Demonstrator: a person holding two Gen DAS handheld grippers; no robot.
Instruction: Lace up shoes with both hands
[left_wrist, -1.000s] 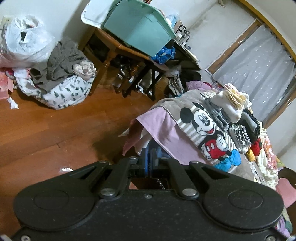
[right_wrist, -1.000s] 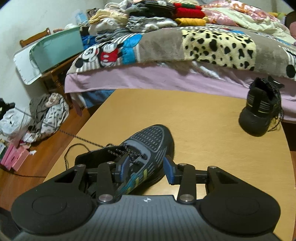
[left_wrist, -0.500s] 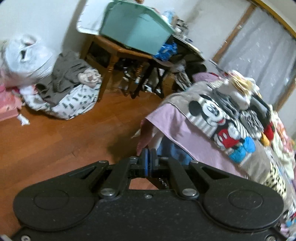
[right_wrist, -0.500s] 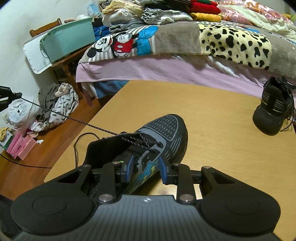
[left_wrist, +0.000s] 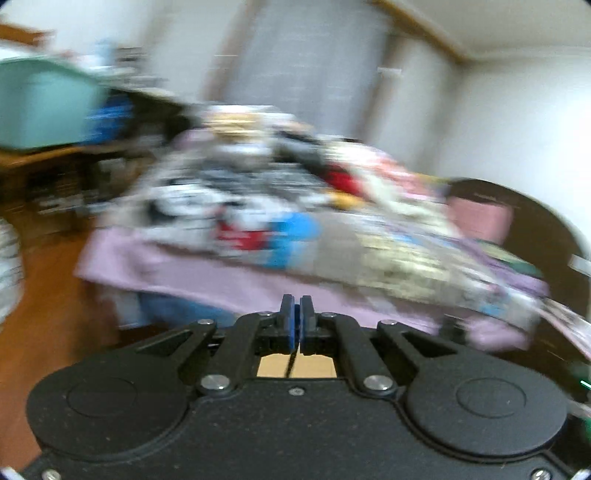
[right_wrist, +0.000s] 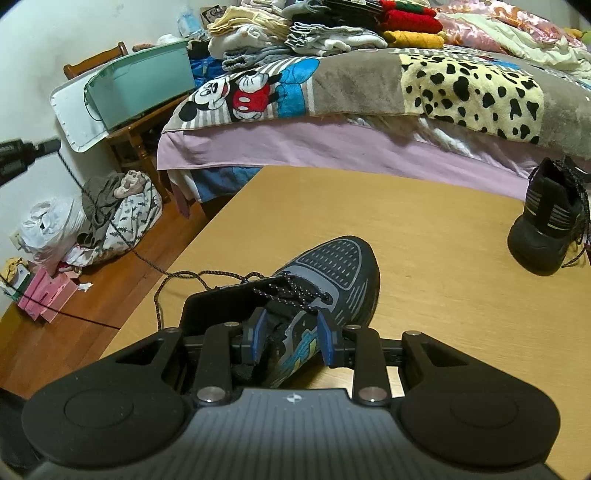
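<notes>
A dark shoe (right_wrist: 332, 273) with blue and yellow side marks lies on the wooden table (right_wrist: 424, 236), toe pointing away. My right gripper (right_wrist: 291, 336) straddles its near side wall, and both blue pads press on it. A speckled black lace (right_wrist: 110, 225) runs taut from the eyelets up and left to my left gripper (right_wrist: 51, 144), seen at the left edge. In the blurred left wrist view the left gripper (left_wrist: 296, 317) is shut, with the lace (left_wrist: 291, 363) showing as a thin dark line under the pads.
A second dark shoe (right_wrist: 546, 221) stands at the table's right edge. Behind the table is a bed (right_wrist: 332, 147) piled with folded clothes. A teal bin (right_wrist: 144, 88) sits on a wooden chair, and bags of clothes (right_wrist: 118, 210) lie on the floor at left.
The left wrist view swung from the floor and chair round to the bed and is now blurred. The left gripper rose, drawing the lace tighter. The right jaws narrowed onto the shoe's side.
</notes>
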